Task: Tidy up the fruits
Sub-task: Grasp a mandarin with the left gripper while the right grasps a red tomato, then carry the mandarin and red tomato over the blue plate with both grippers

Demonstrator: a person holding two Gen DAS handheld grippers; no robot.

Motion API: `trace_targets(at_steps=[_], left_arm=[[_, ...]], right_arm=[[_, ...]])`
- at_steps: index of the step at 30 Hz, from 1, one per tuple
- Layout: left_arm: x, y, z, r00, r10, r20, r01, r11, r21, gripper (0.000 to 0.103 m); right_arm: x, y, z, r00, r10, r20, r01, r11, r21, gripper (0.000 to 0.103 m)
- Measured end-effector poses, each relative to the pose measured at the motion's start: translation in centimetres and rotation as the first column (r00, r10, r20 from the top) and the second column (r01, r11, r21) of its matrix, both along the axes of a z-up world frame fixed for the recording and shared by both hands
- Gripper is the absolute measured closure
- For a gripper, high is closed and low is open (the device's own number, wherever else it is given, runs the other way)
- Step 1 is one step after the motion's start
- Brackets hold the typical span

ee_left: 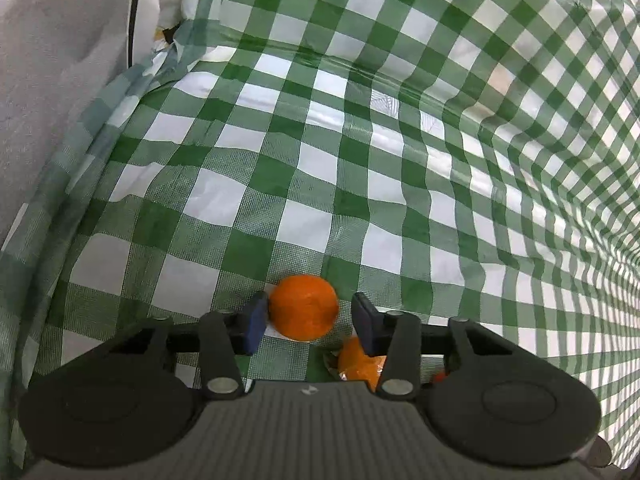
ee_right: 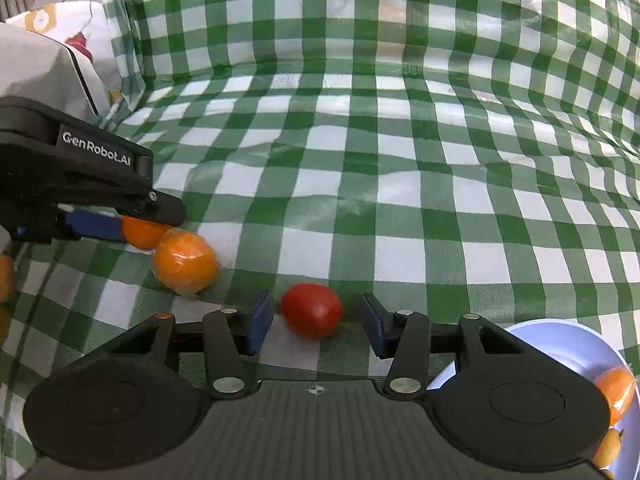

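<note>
On the green checked cloth [ee_left: 360, 184], our left gripper [ee_left: 310, 316] stands wide around an orange [ee_left: 304, 307], its left pad touching the fruit, with a wrapped orange [ee_left: 356, 362] at its 5 o'clock. Our right gripper [ee_right: 316, 322] is spread wide around a red tomato [ee_right: 311, 310], touching neither side; a white bowl [ee_right: 560, 336] holding fruit sits at its 4 o'clock.

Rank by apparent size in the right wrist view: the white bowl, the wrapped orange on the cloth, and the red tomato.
1. white bowl, largest even though the frame cuts it off.
2. wrapped orange.
3. red tomato, nearly the same; it lies nearer the camera, so their true order is unsure.
</note>
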State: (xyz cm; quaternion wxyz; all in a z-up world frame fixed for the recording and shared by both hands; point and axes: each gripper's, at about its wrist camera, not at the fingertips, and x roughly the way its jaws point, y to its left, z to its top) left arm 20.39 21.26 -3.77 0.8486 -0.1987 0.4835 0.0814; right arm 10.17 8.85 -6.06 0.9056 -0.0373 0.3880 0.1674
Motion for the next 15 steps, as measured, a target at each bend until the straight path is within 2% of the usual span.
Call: trace_targets(at_steps=[1,3,7,15], left_arm=[[0.0,-0.1,0.0,1.000,-0.004,-0.005,0.004,1.000,0.020,0.062],[0.2,-0.3,0.1,1.000,-0.022,-0.013,0.023,0.999,0.038,0.063],[0.2,-0.5,0.6,0.999,-0.030,-0.040,0.033,0.998,0.061,0.063],[-1.3,-1.2,3.2,1.000,-0.025,0.005,0.025,0.996,0.086,0.063]], right_arm=[[0.1,0.0,-0.1,1.000,0.000,-0.005,0.000,1.000,0.000,0.062],[0.1,0.2,-0.3,1.000,0.004,-0.010,-0.004,1.000,-0.002,0.069],[-0.1,0.2,-0.1,1.000,0.020,-0.009,-0.020,1.000,0.002,0.070],[-1.9,-1.4,2.3,0.999,0.032,0.034,-0.034,0.997,0.066,0.070]])
